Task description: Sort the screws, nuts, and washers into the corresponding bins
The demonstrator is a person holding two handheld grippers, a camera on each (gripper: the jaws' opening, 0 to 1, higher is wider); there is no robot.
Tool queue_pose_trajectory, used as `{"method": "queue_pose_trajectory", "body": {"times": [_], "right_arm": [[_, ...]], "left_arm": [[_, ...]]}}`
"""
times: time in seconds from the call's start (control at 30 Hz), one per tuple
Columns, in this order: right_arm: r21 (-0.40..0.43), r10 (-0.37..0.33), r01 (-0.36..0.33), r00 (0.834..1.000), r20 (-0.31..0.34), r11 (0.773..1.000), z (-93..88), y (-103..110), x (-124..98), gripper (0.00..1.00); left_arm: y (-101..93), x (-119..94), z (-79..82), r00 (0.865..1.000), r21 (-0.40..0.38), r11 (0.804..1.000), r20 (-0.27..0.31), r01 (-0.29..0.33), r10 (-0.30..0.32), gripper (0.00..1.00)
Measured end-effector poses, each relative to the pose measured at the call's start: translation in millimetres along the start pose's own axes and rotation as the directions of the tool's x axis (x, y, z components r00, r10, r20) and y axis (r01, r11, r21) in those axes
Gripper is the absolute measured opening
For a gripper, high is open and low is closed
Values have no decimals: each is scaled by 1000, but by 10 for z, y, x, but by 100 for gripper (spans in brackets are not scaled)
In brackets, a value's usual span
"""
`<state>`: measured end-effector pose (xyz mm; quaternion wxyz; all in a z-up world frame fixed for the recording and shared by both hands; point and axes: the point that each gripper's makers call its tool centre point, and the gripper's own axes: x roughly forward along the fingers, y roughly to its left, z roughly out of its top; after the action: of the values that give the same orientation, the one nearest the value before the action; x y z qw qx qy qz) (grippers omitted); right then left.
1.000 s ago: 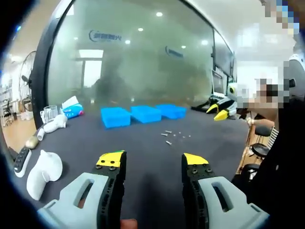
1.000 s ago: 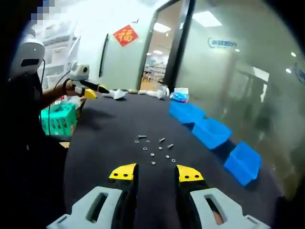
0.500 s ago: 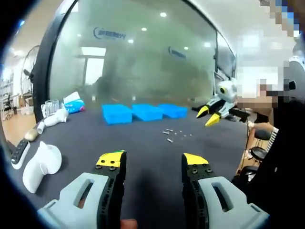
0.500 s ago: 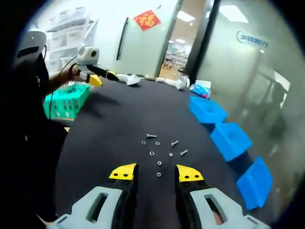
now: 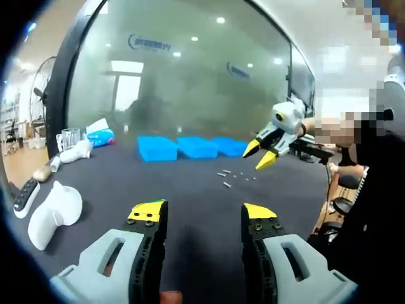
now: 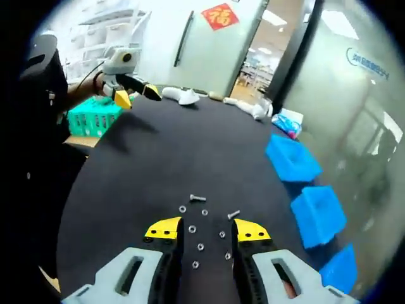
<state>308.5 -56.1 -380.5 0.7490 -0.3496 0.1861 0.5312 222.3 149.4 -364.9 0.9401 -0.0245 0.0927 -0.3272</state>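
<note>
**Both claws apart over a dark worktop, small hardware between the right claw's tips**

In the right gripper view the right claw (image 6: 202, 229) stands apart, holding nothing, right above the hardware (image 6: 201, 227) scattered on the dark worktop (image 6: 152, 164). Two screws can be told by their shafts; the other pieces are small rings, too tiny to tell nuts from washers, and some lie partly behind the jaw tips. Three blue bins (image 6: 316, 214) line the worktop's right side, the nearest cut off by the edge. The left claw (image 6: 136, 96) shows far left, held by a hand, its jaws apart.

In the left gripper view the left claw (image 5: 204, 215) is apart and empty. The hardware (image 5: 229, 178) lies well ahead as mere specks, near the bins (image 5: 191, 147). The right claw (image 5: 259, 155) hangs above it, tips spread. White objects (image 5: 49, 212) at left are hard to identify.
</note>
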Motion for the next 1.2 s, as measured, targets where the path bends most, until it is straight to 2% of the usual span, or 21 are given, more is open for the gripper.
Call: {"method": "queue_pose_trajectory", "body": {"times": [0.13, 0.27, 0.37, 0.53, 0.67, 0.77, 0.83, 0.9, 1.03, 1.2], "right_arm": [[-37, 27, -27, 1000, -13, 999, 72, 3, 92, 27], [-100, 54, -59, 997, -54, 993, 102, 9, 185, 27], [-174, 83, -100, 991, -103, 980, 82, 21, 262, 27], [-200, 109, -135, 984, -138, 970, 104, 31, 398, 26], [-259, 128, -172, 976, -178, 950, 82, 29, 471, 26], [-355, 118, -199, 964, -237, 914, 35, 6, 518, 26], [-407, 136, -238, 955, -263, 882, 23, 57, 553, 26], [-417, 151, -257, 951, -271, 872, 47, 104, 606, 26], [-475, 179, -315, 934, -310, 821, 56, 156, 678, 24], [-514, 204, -370, 914, -351, 773, 49, 168, 748, 23]], "left_arm": [[9, -3, 7, 1000, -3, 1000, 4, -2, 2, 45], [-6, 5, -10, 1000, -8, 1000, 3, 2, -2, 45], [-17, 8, -19, 1000, -11, 1000, 3, 4, -4, 45], [-13, -2, -32, 1000, -18, 1000, 5, 3, -3, 45], [16, -10, -42, 1000, -21, 1000, 4, -2, 2, 45], [34, -17, -48, 1000, -27, 1000, 6, -3, 3, 45], [43, -19, -57, 1000, -39, 999, 9, -2, 2, 45], [50, -18, -78, 1000, -43, 999, 6, -4, 4, 45], [64, -15, -113, 1000, -49, 999, 0, -7, 7, 45], [96, -15, -142, 1000, -60, 998, -2, -11, 11, 45]]}}
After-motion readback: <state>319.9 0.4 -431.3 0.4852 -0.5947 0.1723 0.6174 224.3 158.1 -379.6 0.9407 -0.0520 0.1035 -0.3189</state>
